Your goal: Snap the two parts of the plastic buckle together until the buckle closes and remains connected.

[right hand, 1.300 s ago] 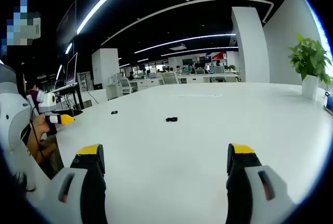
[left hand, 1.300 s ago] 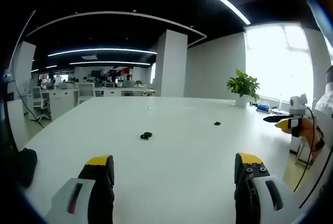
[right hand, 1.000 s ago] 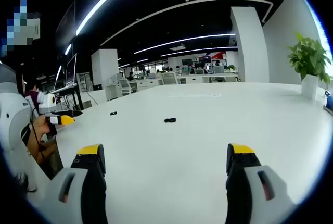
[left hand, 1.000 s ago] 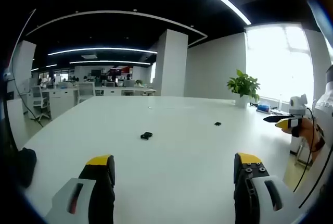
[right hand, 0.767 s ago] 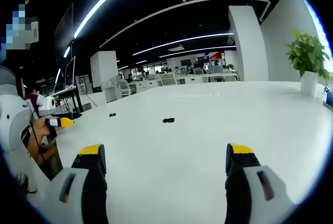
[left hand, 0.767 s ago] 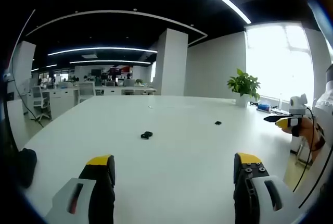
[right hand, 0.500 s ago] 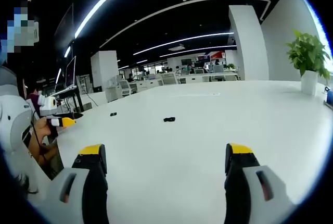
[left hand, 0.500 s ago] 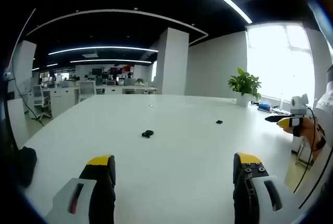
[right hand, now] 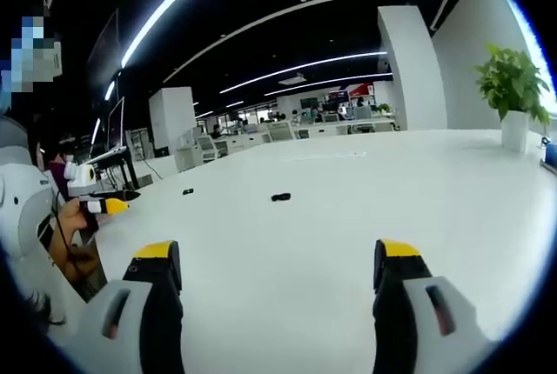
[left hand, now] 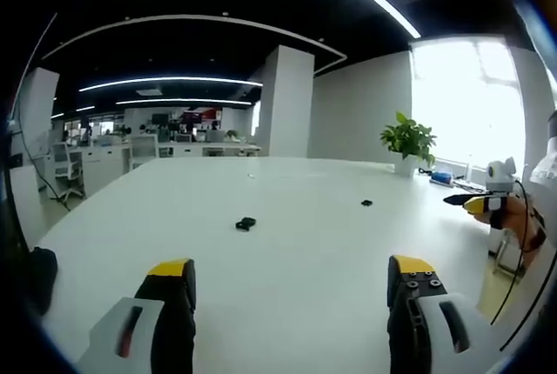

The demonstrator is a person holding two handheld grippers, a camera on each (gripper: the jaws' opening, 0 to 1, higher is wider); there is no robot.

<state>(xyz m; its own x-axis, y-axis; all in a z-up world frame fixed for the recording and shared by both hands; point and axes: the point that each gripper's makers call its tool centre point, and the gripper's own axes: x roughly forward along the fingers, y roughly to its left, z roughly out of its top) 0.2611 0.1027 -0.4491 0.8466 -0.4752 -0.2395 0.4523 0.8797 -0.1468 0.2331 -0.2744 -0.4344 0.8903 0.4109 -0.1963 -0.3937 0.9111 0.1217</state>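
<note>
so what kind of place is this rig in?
Most likely an open-plan office: a large white table up front, rows of desks with chairs behind it, a potted plant by the window.

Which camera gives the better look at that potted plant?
The right gripper view: the potted plant looks larger there, leaves and white pot distinct beside the wall. In the left gripper view the potted plant is smaller, set against a bright window.

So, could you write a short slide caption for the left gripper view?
Open left gripper above a white table; two buckle parts lie apart.
</note>
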